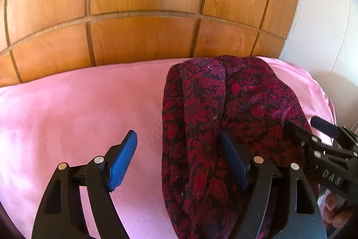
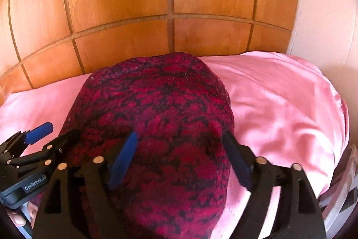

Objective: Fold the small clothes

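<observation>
Dark red floral garment lies folded in a thick bundle on the pink sheet, running from the near edge toward the far wooden panelled board; a lengthwise fold line shows down its middle in the left wrist view.

Left gripper: jaws wide apart, nothing held. Left blue pad over bare sheet, right pad over the garment's left part; contact cannot be told.

Right gripper: jaws wide apart, nothing gripped, both pads above the garment's near end, right pad at its right edge.

The two grippers sit close, side by side
</observation>
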`<state>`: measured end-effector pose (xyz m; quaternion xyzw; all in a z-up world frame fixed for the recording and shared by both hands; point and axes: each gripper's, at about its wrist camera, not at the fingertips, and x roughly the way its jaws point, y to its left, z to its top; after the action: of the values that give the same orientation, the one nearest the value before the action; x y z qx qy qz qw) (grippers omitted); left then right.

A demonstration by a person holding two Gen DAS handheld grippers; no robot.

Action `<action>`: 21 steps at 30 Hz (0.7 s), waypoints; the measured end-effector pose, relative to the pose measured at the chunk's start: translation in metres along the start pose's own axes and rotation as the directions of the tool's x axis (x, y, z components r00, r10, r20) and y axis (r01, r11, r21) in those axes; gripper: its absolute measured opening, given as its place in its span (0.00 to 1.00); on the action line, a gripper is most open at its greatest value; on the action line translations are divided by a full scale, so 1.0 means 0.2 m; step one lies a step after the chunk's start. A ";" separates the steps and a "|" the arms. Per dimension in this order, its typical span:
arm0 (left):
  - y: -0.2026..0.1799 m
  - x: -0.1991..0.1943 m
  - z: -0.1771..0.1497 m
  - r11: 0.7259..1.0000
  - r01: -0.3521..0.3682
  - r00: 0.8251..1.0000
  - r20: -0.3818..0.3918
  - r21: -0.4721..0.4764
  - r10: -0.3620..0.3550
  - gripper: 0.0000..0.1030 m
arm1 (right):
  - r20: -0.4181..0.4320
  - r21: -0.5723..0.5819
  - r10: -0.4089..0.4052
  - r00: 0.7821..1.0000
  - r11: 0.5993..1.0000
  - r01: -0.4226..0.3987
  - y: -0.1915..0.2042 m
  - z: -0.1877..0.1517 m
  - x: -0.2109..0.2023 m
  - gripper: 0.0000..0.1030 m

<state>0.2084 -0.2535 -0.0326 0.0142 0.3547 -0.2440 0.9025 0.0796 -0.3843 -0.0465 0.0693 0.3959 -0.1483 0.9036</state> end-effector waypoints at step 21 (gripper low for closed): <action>0.13 -0.35 -0.08 0.987 -0.125 0.986 0.094 -0.101 0.135 0.87 | 0.064 0.044 -0.152 0.986 0.988 0.149 0.16 -0.19 -0.34 0.98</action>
<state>0.1658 -0.1976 -0.0042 -0.0177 0.3183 -0.1680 0.9328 0.0191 -0.3306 -0.0215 0.0521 0.3665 -0.2260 0.9011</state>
